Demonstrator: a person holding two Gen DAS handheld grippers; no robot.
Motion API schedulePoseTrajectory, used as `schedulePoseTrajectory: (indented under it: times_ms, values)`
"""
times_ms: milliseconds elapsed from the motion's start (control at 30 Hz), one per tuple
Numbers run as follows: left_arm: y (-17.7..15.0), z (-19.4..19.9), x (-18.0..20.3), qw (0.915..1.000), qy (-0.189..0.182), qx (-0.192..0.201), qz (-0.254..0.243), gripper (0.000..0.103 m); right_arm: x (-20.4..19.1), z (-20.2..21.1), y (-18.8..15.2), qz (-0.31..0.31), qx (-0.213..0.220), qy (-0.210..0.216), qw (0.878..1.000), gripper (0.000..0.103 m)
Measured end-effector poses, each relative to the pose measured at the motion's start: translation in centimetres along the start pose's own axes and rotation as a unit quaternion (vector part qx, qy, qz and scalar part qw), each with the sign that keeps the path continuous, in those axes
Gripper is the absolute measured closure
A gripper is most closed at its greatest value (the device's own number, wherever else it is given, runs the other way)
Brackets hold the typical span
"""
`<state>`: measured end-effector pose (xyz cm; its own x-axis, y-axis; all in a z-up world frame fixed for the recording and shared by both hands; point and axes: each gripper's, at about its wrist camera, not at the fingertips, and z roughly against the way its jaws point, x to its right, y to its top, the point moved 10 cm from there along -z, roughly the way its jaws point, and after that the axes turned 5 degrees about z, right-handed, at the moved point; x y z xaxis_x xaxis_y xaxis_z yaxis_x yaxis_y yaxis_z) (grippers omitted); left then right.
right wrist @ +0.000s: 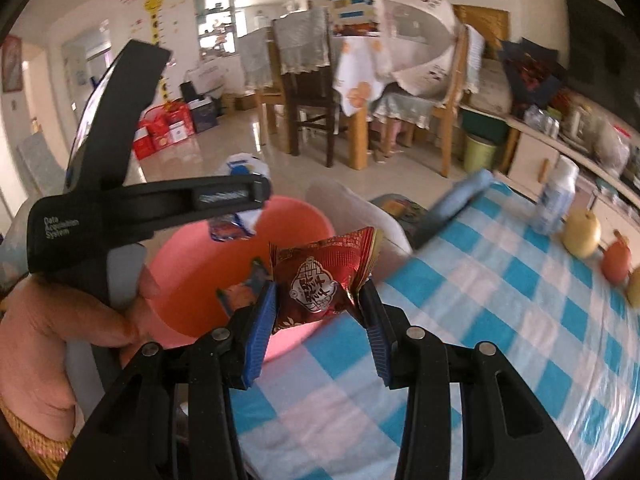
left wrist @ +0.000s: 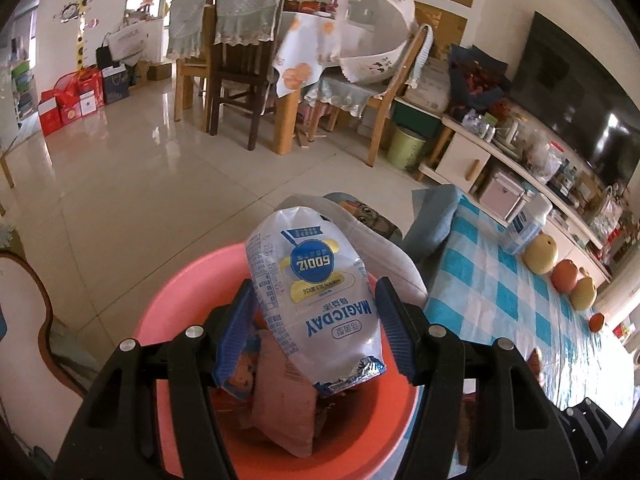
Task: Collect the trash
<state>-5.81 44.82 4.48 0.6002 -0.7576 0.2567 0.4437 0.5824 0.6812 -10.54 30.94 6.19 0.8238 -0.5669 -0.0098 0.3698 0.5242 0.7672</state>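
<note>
Checked tablecloth [right wrist: 480,340]: pears [right wrist: 582,232], bottle [right wrist: 556,196] beside pink basin [left wrist: 168,312].

Both wrist views close, sharing basin [left wrist: 168,312]

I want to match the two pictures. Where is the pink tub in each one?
Left wrist view: the pink tub fills the bottom middle, under the left gripper and its white snack bag.
Right wrist view: the tub sits left of centre, behind the red wrapper in the right gripper.
Shared landmark: the blue checked tablecloth beside the tub.
</note>
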Motion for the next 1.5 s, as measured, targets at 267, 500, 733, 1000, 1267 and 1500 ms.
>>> schedulePoseTrajectory:
  times_ms: [267,500,733,1000,1267,1500]
  values:
    - [0.1,-0.3,-2.2,0.9997,0.011,-0.003,0.021,0.041,-3.8,-3.1,0.3,0.029,-0.016,0.025,0.999,0.058]
    - [-0.6,-1.6,-3.7,0.9969,0.075,-0.025,0.006,0.019,-2.0,-4.0,-1.2,0.0,-0.028,0.003,1.0,0.026]
    - [0.6,-0.2,-2.8,0.9964,0.083,0.011,-0.008,0.01,2.2,-0.2,-1.5,-0.04,0.006,-0.037,0.998,0.014]
    - [1.2,1.3,1.1,0.995,0.064,0.058,-0.05,0.006,5.0,2.9,-3.1,-0.046,0.008,-0.082,0.996,0.014]
    - [0.9,2.8,6.5,0.9905,0.024,0.096,-0.095,0.004,8.9,6.1,-5.1,-0.099,0.014,-0.113,0.989,0.011]
    - [-0.9,3.2,11.8,0.9855,-0.023,0.109,-0.128,0.004,12.6,8.6,-6.8,-0.132,0.02,-0.145,0.98,0.011]
